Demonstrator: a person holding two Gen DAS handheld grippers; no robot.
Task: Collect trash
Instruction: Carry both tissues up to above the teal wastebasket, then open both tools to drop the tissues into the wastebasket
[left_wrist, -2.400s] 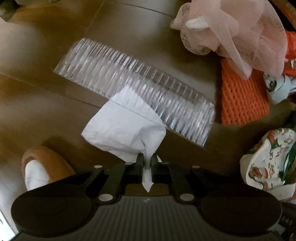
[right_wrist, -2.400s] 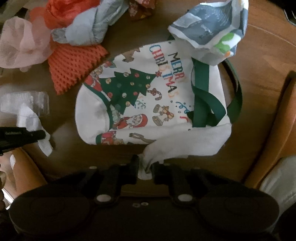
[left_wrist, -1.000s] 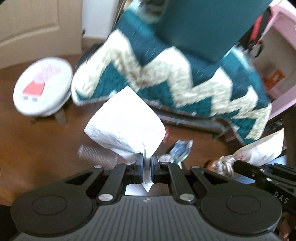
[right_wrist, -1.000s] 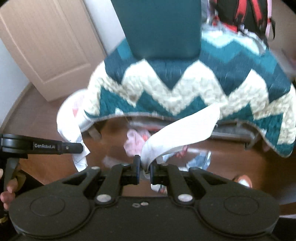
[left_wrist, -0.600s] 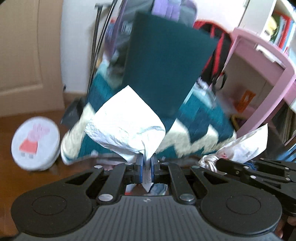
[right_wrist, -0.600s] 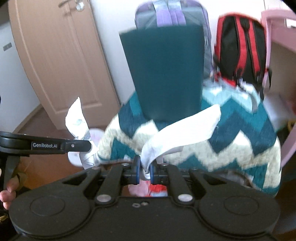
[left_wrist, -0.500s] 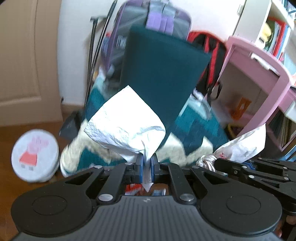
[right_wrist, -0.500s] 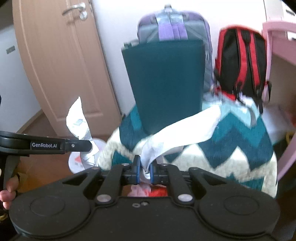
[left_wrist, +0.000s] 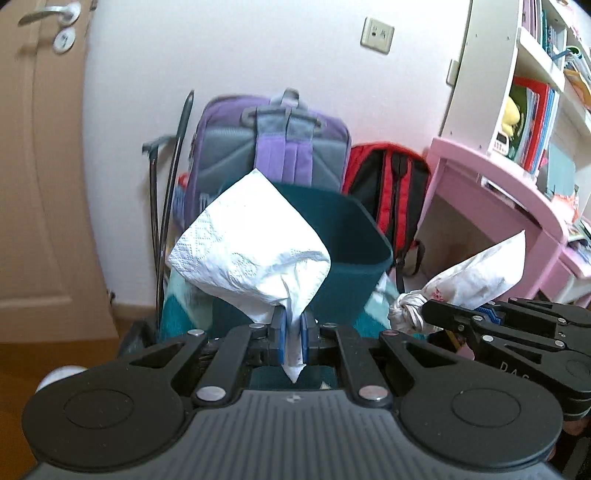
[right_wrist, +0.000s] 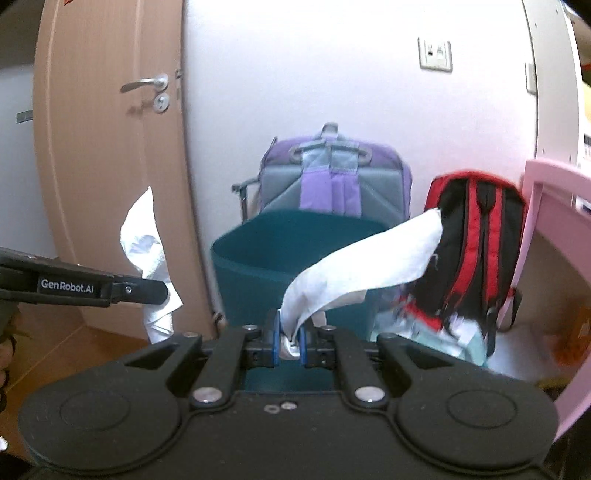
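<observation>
My left gripper (left_wrist: 292, 334) is shut on a crumpled white tissue (left_wrist: 251, 254) that fans out above its fingers. My right gripper (right_wrist: 288, 341) is shut on a long twisted white tissue (right_wrist: 369, 266) that sticks out up and to the right. Each gripper shows in the other's view: the right gripper (left_wrist: 428, 314) with its tissue (left_wrist: 476, 277) at the right, the left gripper (right_wrist: 162, 291) with its tissue (right_wrist: 144, 251) at the left. A dark teal bin (right_wrist: 258, 258) stands open just ahead of both, also in the left wrist view (left_wrist: 351, 251).
Behind the bin stand a purple and grey backpack (right_wrist: 332, 181) and a red and black backpack (right_wrist: 476, 236) against the white wall. A wooden door (right_wrist: 103, 166) is at the left. A pink desk (left_wrist: 491, 206) and a bookshelf (left_wrist: 535, 92) fill the right.
Both grippers rose and tilted up, each still holding its tissue. The table's trash and the zigzag blanket dropped out of view; the teal bin now sits lower with its open top showing.
</observation>
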